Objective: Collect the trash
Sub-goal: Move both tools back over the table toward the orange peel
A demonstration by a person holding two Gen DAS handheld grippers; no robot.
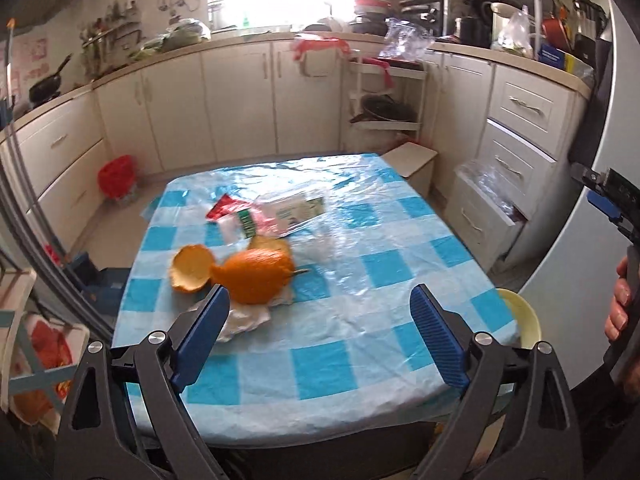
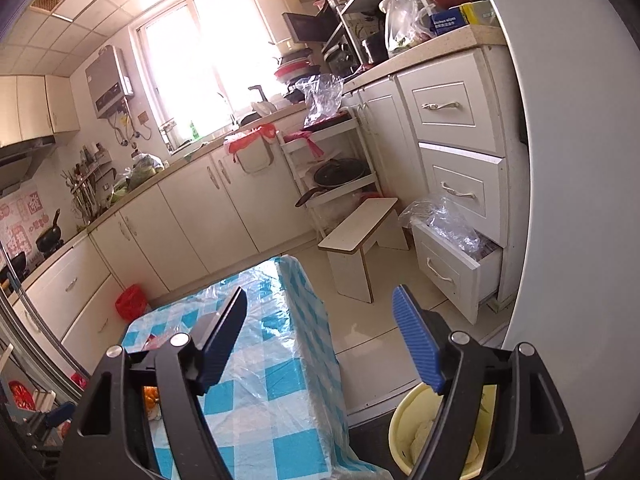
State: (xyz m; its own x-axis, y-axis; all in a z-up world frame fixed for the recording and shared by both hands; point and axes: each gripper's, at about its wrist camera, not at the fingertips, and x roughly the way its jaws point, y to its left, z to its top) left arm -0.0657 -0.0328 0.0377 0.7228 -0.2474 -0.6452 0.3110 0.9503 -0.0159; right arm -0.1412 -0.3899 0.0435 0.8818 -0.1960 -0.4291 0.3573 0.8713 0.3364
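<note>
Orange peel (image 1: 256, 276) and a cupped peel piece (image 1: 192, 268) lie on the blue-checked table (image 1: 360, 344), on crumpled white paper (image 1: 244, 318). Behind them lie a red wrapper (image 1: 222, 207) and a clear plastic package (image 1: 292, 212). My left gripper (image 1: 320, 300) is open and empty, its left pad beside the peel. My right gripper (image 2: 320, 320) is open and empty, held off the table's right side; it also shows at the left wrist view's right edge (image 1: 600, 196). A yellow bin (image 2: 436, 432) stands below it, also at the table's right edge (image 1: 520, 316).
A white stool (image 2: 360, 236) stands beyond the table. An open drawer with clear plastic (image 2: 452, 224) juts out at right. A red bag (image 1: 116, 176) sits on the floor by the left cabinets. A white fridge wall (image 2: 560, 200) is close on the right.
</note>
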